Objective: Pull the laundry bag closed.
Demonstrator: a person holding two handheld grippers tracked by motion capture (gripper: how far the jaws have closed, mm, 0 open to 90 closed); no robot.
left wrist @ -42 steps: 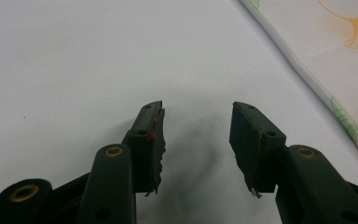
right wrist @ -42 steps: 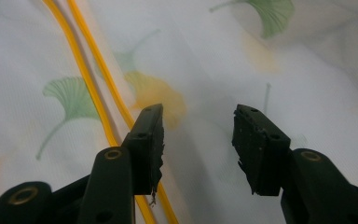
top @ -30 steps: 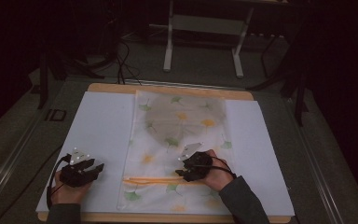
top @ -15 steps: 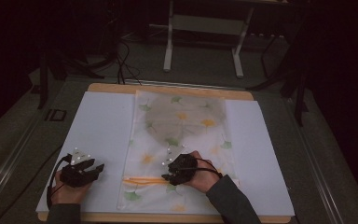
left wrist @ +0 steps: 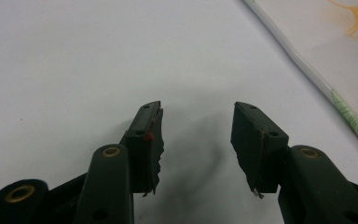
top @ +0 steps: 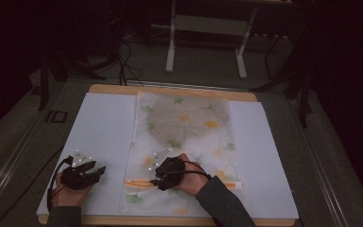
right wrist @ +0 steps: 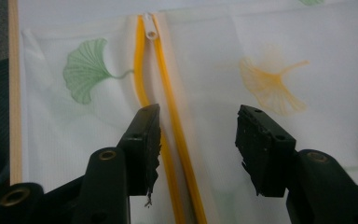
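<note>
Both grippers agape: right gripper [right wrist: 198,140] view w/ zipper pull [right wrist: 150,28]; left gripper [left wrist: 196,140] over sheet [left wrist: 74,56].

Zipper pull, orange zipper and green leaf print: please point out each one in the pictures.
zipper pull [right wrist: 151,32], right gripper view, on its white tab.
orange zipper [right wrist: 175,135], right gripper view, on the right-hand strip between the open jaws.
green leaf print [right wrist: 86,70], right gripper view, on the fan-shaped blade.

We see white mesh bag [right wrist: 242,42], green and orange ginkgo-leaf print; orange zipper [right wrist: 170,116], white pull [right wrist: 150,28], between black right gripper [right wrist: 198,135] jaws. White sheet [left wrist: 98,56] under black left gripper [left wrist: 198,140].
</note>
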